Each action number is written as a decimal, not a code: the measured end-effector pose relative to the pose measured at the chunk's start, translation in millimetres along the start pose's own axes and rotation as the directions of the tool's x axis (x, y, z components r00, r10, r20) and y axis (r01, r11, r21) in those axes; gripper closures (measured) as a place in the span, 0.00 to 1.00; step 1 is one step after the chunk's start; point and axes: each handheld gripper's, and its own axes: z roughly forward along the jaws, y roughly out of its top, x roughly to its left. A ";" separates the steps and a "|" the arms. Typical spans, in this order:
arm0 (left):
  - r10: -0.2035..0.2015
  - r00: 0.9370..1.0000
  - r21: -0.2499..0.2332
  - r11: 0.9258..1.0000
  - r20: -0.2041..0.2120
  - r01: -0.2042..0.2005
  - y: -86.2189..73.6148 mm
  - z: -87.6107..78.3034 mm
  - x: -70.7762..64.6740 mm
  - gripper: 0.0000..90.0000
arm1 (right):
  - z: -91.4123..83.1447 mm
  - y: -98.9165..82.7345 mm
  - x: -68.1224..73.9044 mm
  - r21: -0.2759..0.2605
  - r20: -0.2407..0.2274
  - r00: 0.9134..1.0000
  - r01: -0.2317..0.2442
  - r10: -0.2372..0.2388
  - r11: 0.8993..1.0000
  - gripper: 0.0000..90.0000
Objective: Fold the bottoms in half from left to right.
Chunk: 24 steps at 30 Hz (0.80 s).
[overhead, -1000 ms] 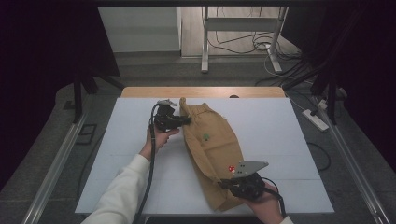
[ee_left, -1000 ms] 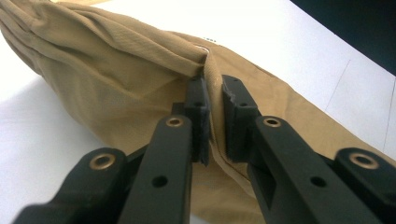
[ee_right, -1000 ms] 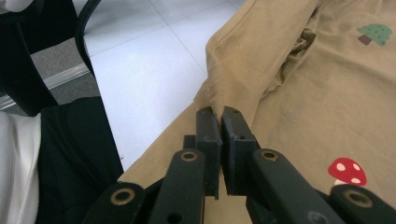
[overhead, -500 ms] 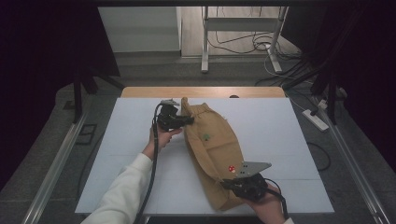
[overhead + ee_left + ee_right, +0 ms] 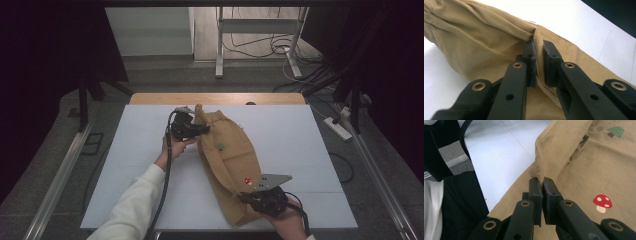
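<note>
At the table's (image 5: 125,200) near edge, our right gripper (image 5: 248,197) is clamped on the near hem of the tan garment (image 5: 230,155), which runs lengthwise down the middle. Farther off, our left gripper (image 5: 202,129) pinches the far-left edge. Bare white tabletop lies open on both sides.

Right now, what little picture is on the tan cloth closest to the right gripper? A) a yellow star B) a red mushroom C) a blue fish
B: a red mushroom with white spots is printed on the tan garment just beside the right gripper, which pinches a fold of it.
</note>
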 end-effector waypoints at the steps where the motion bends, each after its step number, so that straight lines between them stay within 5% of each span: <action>1: 0.000 1.000 -0.001 1.000 0.000 0.000 0.2 0.2 -0.3 0.90 | -0.2 -0.1 0.0 0.000 0.001 1.000 -0.001 0.001 1.000 0.96; 24: 0.032 0.999 0.005 0.999 0.030 -0.032 12.7 18.6 -10.8 0.90 | -12.1 -10.5 -0.3 -0.004 0.051 0.998 -0.030 0.031 1.000 0.96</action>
